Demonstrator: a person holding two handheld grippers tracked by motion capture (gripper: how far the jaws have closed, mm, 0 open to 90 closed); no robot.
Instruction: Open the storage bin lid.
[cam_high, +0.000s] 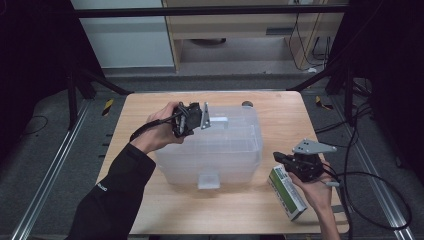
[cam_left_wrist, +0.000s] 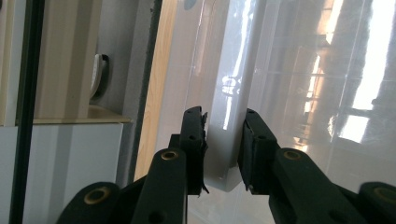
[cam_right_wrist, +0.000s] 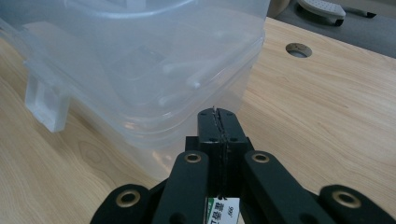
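Note:
A clear plastic storage box (cam_high: 235, 150) with its lid on stands in the middle of the wooden table (cam_high: 280, 112). My left gripper (cam_high: 202, 117) reaches over the box's far left top, and its jaws are shut on the white latch (cam_high: 218, 120) there. In the left gripper view the pads (cam_left_wrist: 198, 140) press on both sides of that latch (cam_left_wrist: 219, 172). My right gripper (cam_high: 276, 157) hovers by the box's near right corner with its jaws shut and nothing between them (cam_right_wrist: 218, 114). A green and white carton (cam_high: 287, 192) lies on the table just under that hand.
A second white latch (cam_high: 208, 181) hangs on the box's near side and shows again at the left (cam_right_wrist: 46, 105). A round hole (cam_right_wrist: 298, 49) sits in the tabletop at the far right. Cables trail off the table's right edge (cam_high: 360, 180).

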